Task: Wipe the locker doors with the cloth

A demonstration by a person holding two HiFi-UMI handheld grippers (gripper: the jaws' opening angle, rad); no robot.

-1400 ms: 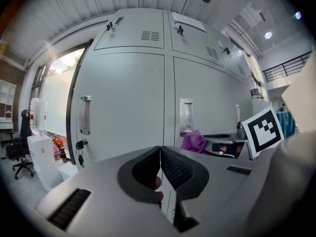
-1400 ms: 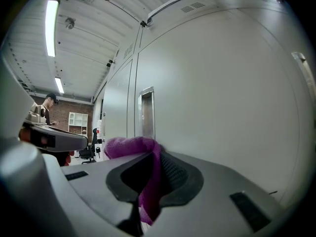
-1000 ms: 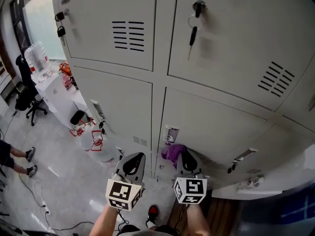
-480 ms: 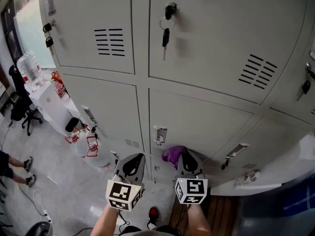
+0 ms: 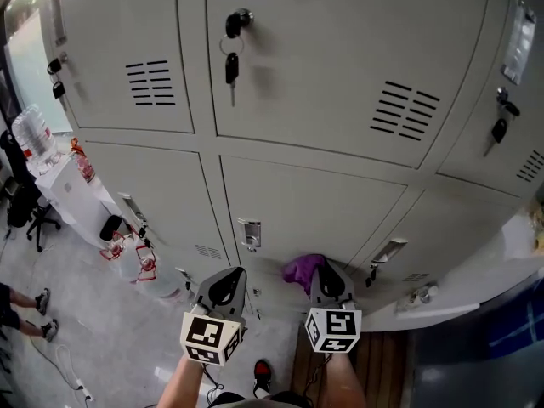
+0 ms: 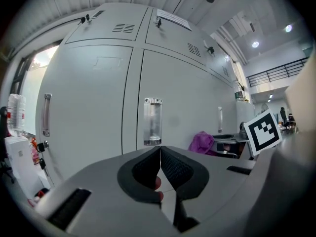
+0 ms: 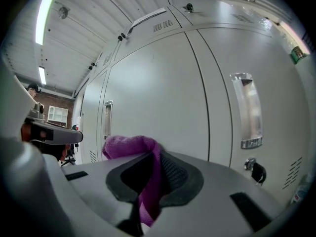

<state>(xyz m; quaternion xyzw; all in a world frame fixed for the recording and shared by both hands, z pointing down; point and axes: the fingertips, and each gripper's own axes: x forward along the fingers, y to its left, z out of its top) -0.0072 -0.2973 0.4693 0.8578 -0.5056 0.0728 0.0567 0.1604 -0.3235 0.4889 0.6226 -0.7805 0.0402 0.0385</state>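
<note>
The right gripper (image 5: 320,272), low in the middle of the frame, has its jaws closed on the purple cloth (image 5: 299,269), near the lower locker door (image 5: 314,211). The left gripper (image 5: 228,277) is closed on nothing. To wipe well, I think the cloth should press flat and go around the handle (image 5: 249,234). I count one cloth, two grippers and six doors.

Pale grey polished floor (image 5: 85,313), lit by a bright window (image 5: 19,62) at far left. White water dispenser cabinet (image 5: 75,192) topped with clear bottle (image 5: 34,134); black swivel office chair (image 5: 21,213) placed beside it. White ribbed ceiling (image 7: 98,19) fitted with long strip light (image 7: 47,14).
</note>
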